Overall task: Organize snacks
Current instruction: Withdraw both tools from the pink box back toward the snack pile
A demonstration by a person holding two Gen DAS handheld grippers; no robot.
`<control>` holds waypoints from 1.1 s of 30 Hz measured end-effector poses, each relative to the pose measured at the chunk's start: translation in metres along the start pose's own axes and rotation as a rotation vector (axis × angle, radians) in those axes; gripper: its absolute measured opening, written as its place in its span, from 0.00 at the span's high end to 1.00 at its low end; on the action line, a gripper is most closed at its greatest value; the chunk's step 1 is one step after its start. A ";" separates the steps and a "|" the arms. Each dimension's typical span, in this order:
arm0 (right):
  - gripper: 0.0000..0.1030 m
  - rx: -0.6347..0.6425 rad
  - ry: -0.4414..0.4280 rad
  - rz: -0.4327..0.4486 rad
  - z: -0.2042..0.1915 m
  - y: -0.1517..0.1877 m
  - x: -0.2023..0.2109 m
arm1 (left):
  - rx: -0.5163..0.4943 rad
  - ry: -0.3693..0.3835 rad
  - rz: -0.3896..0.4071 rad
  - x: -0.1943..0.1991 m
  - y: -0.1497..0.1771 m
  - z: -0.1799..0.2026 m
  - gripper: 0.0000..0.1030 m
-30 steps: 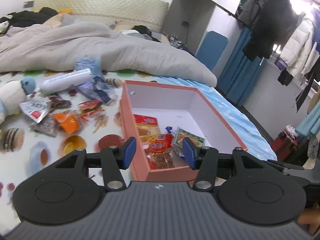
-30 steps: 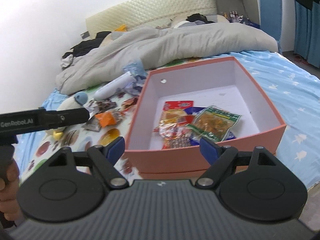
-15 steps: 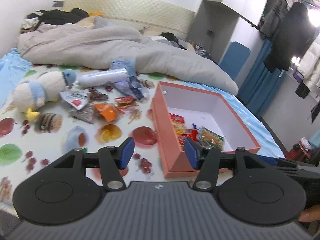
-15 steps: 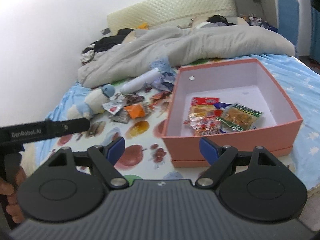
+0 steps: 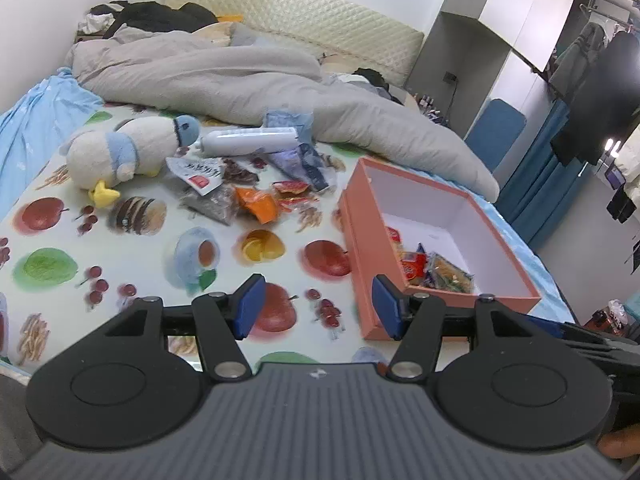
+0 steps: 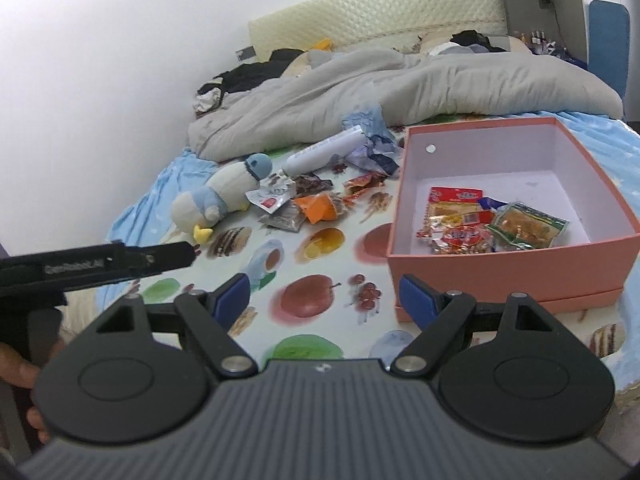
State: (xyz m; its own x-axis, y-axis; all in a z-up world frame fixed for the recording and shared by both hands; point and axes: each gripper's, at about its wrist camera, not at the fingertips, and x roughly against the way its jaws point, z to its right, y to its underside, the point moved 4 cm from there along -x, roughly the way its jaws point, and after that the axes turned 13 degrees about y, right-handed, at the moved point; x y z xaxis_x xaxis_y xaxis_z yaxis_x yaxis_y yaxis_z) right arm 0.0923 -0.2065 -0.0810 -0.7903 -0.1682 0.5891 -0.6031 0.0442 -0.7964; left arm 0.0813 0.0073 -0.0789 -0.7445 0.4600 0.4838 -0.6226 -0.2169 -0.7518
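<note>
A salmon-pink box (image 5: 352, 236) (image 6: 500, 268) sits on the fruit-print sheet with several snack packets (image 6: 480, 220) (image 5: 436, 272) in its near end. Loose snacks lie left of it: an orange packet (image 5: 256, 206) (image 6: 316, 206), a white sachet (image 5: 198, 172) and dark and red wrappers (image 5: 292, 194). My left gripper (image 5: 316, 306) hovers over the sheet beside the box's near-left corner; its jaws are opening and nothing is between them. My right gripper (image 6: 324, 296) is open and empty in front of the box's near wall.
A plush penguin (image 5: 124, 156) (image 6: 220, 196) and a white bottle (image 5: 248, 140) (image 6: 324, 150) lie beyond the loose snacks. A grey duvet (image 5: 240, 76) covers the far half of the bed. The other gripper's black handle (image 6: 92, 266) crosses the left of the right wrist view.
Both views have pulled back and swung left from the box, so more of the sheet and the plush penguin show. The left jaws stand wider apart.
</note>
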 end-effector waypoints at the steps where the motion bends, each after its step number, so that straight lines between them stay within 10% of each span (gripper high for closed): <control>1: 0.19 0.002 -0.005 -0.004 -0.003 0.001 -0.001 | 0.008 -0.002 -0.002 0.001 0.001 -0.004 0.37; 17: 0.19 0.096 -0.037 -0.013 -0.030 0.009 0.002 | 0.068 -0.017 0.056 0.004 0.010 -0.045 0.37; 33: 0.20 0.246 -0.054 -0.111 -0.056 -0.046 -0.147 | 0.060 -0.131 -0.050 -0.126 -0.044 -0.145 0.25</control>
State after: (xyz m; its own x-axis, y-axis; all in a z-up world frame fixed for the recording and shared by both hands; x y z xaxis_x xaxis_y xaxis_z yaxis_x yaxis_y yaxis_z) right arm 0.2297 -0.1283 -0.1231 -0.7097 -0.2111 0.6722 -0.6364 -0.2173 -0.7401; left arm 0.2374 0.0834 -0.1719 -0.7350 0.3564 0.5768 -0.6699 -0.2500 -0.6991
